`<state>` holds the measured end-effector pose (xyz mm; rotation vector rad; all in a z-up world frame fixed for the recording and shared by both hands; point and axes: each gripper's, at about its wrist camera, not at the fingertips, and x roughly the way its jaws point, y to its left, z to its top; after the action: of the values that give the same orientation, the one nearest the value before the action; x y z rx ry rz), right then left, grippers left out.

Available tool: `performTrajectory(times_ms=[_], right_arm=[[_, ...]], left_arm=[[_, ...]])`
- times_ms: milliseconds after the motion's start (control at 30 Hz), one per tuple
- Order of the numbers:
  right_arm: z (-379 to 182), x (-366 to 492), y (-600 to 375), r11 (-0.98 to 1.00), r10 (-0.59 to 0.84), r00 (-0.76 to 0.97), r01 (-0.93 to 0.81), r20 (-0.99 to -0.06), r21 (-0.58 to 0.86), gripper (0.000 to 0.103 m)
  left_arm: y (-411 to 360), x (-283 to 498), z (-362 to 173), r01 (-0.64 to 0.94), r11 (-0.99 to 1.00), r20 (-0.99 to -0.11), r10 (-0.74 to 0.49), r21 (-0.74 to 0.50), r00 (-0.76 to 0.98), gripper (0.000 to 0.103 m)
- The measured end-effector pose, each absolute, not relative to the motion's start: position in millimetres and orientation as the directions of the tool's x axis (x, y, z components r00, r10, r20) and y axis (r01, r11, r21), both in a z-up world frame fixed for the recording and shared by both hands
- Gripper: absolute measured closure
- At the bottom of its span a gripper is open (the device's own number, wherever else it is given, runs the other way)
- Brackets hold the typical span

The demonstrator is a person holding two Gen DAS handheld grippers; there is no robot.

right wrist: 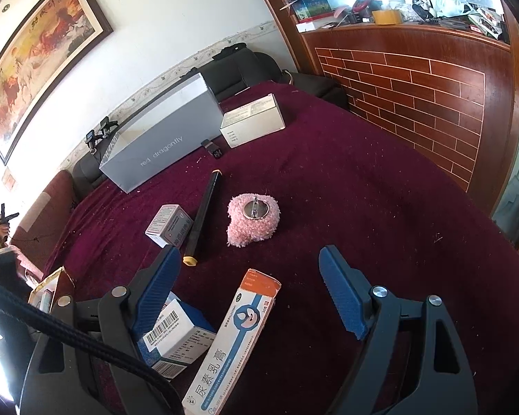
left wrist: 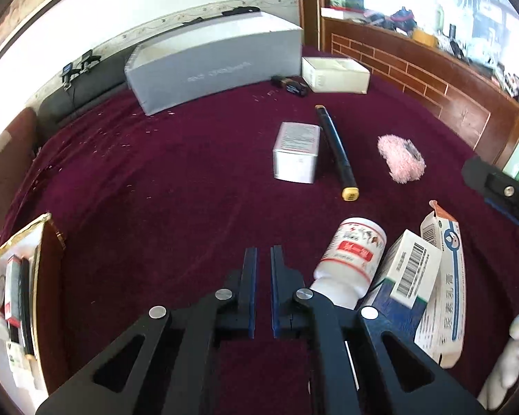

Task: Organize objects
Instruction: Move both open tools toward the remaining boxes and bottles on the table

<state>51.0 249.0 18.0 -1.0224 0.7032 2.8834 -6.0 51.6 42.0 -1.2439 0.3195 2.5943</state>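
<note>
Bright window glare (upper right), fisheye-warped edges

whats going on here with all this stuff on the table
A person is sorting small items on a table with a dark red cloth, a handheld gripper in each hand. The left gripper is shut and empty, just left of a white bottle lying on its side. The right gripper is open above a long ointment box and a barcoded box, holding nothing. A black marker, a pink fluffy thing and a small white box wait farther back.
</note>
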Motion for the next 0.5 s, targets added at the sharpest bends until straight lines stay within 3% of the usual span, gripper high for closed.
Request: performTrajectory(times_ms=[200, 267, 333, 500], right_arm=[[18, 52, 247, -0.904, -0.142, -0.784, -0.147, -0.604, 0.402, 0.021], [17, 52, 246, -0.906, -0.138, -0.784, -0.147, -0.605, 0.398, 0.021], [17, 52, 245, -0.907, -0.140, -0.782, -0.145, -0.607, 0.395, 0.021], [16, 50, 241, -0.912, -0.152, -0.777, -0.129, -0.612, 0.390, 0.021]], left_arm=[[49, -3, 54, -0.379, -0.925, -0.754, 0.231, 0.026, -0.615, 0.096], [57, -3, 55, -0.422, -0.906, -0.757, 0.257, 0.028, -0.601, 0.082], [65, -6, 52, -0.458, -0.888, -0.764, 0.271, 0.035, -0.585, 0.074], [76, -16, 48, -0.516, -0.856, -0.773, 0.306, 0.033, -0.556, 0.074]])
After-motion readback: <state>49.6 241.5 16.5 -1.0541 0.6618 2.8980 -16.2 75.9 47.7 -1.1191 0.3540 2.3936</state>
